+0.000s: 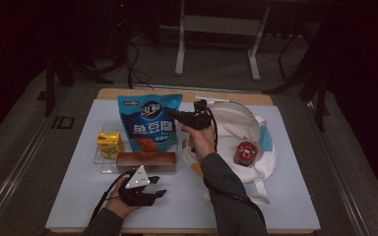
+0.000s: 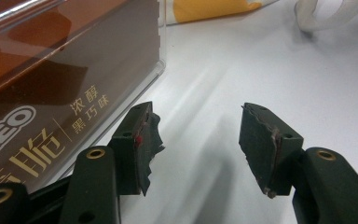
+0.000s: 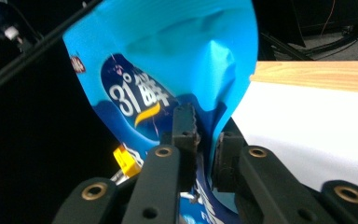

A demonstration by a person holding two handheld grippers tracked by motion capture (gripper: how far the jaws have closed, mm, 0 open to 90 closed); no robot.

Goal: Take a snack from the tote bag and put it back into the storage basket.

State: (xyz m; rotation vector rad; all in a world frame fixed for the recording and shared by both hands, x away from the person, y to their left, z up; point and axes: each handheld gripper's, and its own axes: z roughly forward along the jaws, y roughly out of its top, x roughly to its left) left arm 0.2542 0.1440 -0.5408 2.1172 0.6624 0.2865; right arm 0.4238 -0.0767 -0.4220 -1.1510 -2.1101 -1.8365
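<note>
The left hand-held gripper (image 1: 153, 192) rests on the counter (image 1: 285, 196), jaws apart on nothing, with the brown box (image 2: 51, 93) cut off just left of it. The right hand-held gripper (image 3: 205, 154) straddles the blue snack bag's (image 3: 168, 70) edge with a narrow gap; pad contact is hard to make out, and its jaws hide the bag's lower part.

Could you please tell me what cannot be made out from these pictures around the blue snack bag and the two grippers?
- Blue snack bag: its lower part sits behind the right gripper in the right gripper view.
- Brown box: its label is cut off by the left edge of the left gripper view.
- Red-lidded jar: label too small in the high view.
</note>
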